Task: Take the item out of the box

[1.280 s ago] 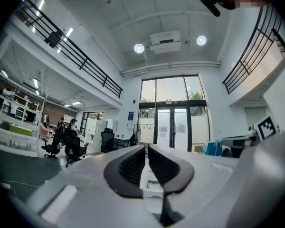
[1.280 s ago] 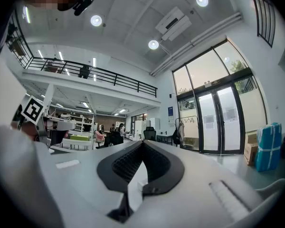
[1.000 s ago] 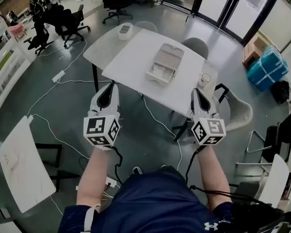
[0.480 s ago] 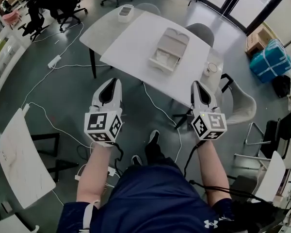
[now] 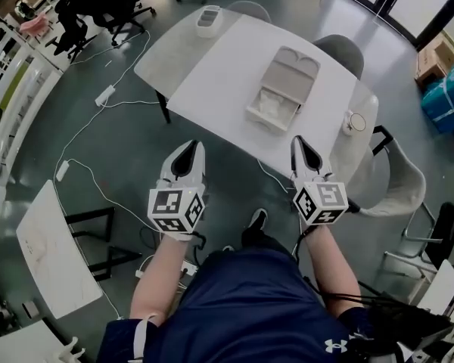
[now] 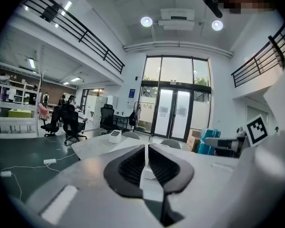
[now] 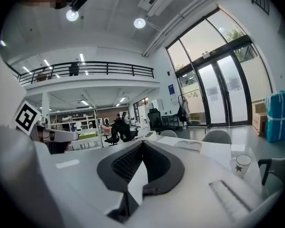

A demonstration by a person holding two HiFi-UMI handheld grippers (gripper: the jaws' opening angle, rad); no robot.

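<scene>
The box (image 5: 284,88) is a pale beige case lying open near the middle of the white desk (image 5: 219,74), somewhat toward its right edge. Its lid is folded back toward the far edge, and the near half shows the item (image 5: 271,104), a whitish, crumpled-looking thing whose detail is too small to make out.

No print on the box can be read. The cup (image 5: 355,122) at the desk's right corner bears a small dark star in the right gripper view. A white logo marks the person's navy shorts (image 5: 250,308).

A white device (image 5: 209,19) sits on the grey round top at the desk's far left corner. Grey chairs (image 5: 340,50) stand at the far and right edges, cables (image 5: 83,131) trail across the floor on the left, and a blue bundle (image 5: 445,97) lies well off to the right.

The left gripper (image 5: 191,150) is over the floor, short of the desk's near edge. The right gripper (image 5: 299,144) is just at that edge. Both have their jaws pressed together with nothing between them, and nothing lies between them and the box.
</scene>
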